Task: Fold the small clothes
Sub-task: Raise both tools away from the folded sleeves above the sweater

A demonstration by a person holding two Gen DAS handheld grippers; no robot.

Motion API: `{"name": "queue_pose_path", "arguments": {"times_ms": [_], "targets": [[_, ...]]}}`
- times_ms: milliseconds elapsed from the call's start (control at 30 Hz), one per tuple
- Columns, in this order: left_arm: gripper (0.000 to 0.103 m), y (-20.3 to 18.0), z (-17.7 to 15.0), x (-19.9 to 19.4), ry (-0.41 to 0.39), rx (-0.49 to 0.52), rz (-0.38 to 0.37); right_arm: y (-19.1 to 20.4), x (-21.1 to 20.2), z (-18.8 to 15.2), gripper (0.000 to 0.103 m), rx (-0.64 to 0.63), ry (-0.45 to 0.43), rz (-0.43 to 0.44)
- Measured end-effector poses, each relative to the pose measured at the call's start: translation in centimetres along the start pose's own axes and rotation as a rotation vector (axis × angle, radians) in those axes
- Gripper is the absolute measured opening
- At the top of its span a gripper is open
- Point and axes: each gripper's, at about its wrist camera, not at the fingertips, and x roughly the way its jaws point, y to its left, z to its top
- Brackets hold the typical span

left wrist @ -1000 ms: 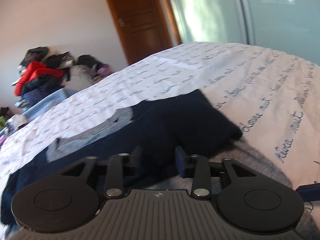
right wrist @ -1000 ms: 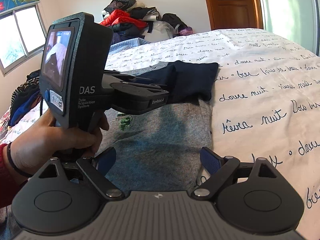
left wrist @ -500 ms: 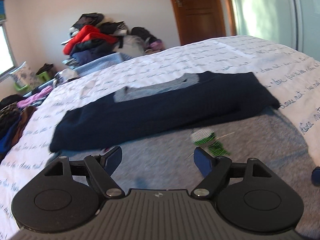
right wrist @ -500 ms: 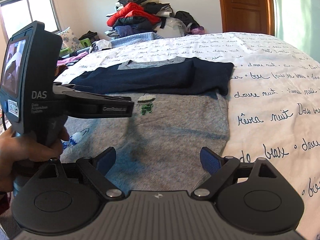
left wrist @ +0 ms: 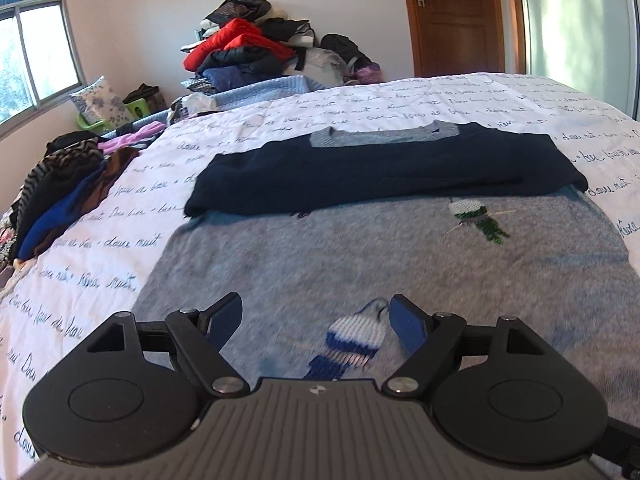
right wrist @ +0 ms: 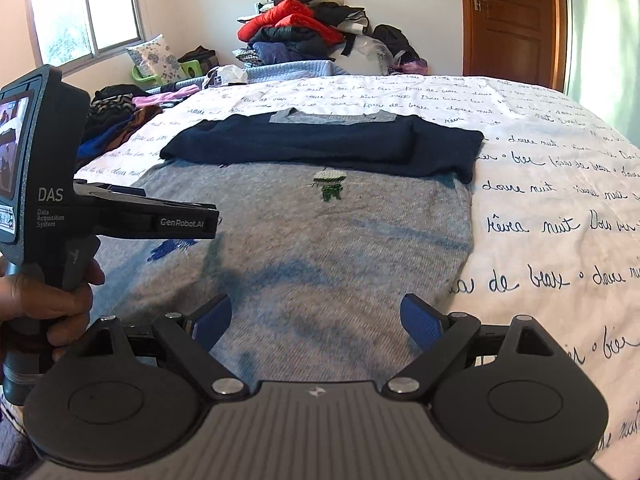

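Note:
A grey sweater point(left wrist: 360, 256) point(right wrist: 320, 248) lies flat on the bed with small knitted figures on it, a green one point(left wrist: 476, 220) and a blue-and-white one point(left wrist: 352, 336). Its navy sleeves point(left wrist: 380, 172) point(right wrist: 320, 144) are folded across its upper part, below the grey collar. My left gripper point(left wrist: 316, 320) hovers open over the near left part of the sweater, nothing pinched between its blue pads. In the right wrist view the left gripper point(right wrist: 212, 222) shows side-on, held by a hand. My right gripper point(right wrist: 316, 320) hangs open above the sweater's near hem.
The white bedspread with script print point(right wrist: 560, 200) stretches right and beyond the sweater. Loose clothes point(left wrist: 60, 192) lie along the bed's left edge. A tall clothes pile point(left wrist: 248, 48) stands at the back wall, beside a wooden door point(left wrist: 452, 16). A window point(right wrist: 84, 12) is at left.
My left gripper has let go of the navy sleeve, opened wide, levelled out and drawn back to the near left. My right gripper has backed off slightly and stayed open.

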Motion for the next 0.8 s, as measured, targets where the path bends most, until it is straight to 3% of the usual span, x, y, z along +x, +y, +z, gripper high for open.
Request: {"name": "queue_pose_path", "arguments": {"times_ms": [167,467,633,800], "targets": [[0.080,2.2,-1.8,-1.3,0.000,-0.029,0.043,1.0,-1.2,-1.1,0.092,-0.015,0.001,0.007],[0.080,8.7,-5.0,-5.0,-0.040,-0.066,0.266,2.1,-2.8,-1.9,0.092,-0.035,-0.019,0.013],[0.080,11.6,-6.3,-6.6,-0.061,-0.025,0.395,2.1,-3.2,-2.2,0.092,-0.037,-0.023,0.005],[0.080,12.9,-7.2,-8.7,-0.050,-0.092,0.323,1.8,-3.5,-2.8,0.092,-0.006,-0.004,0.016]]}}
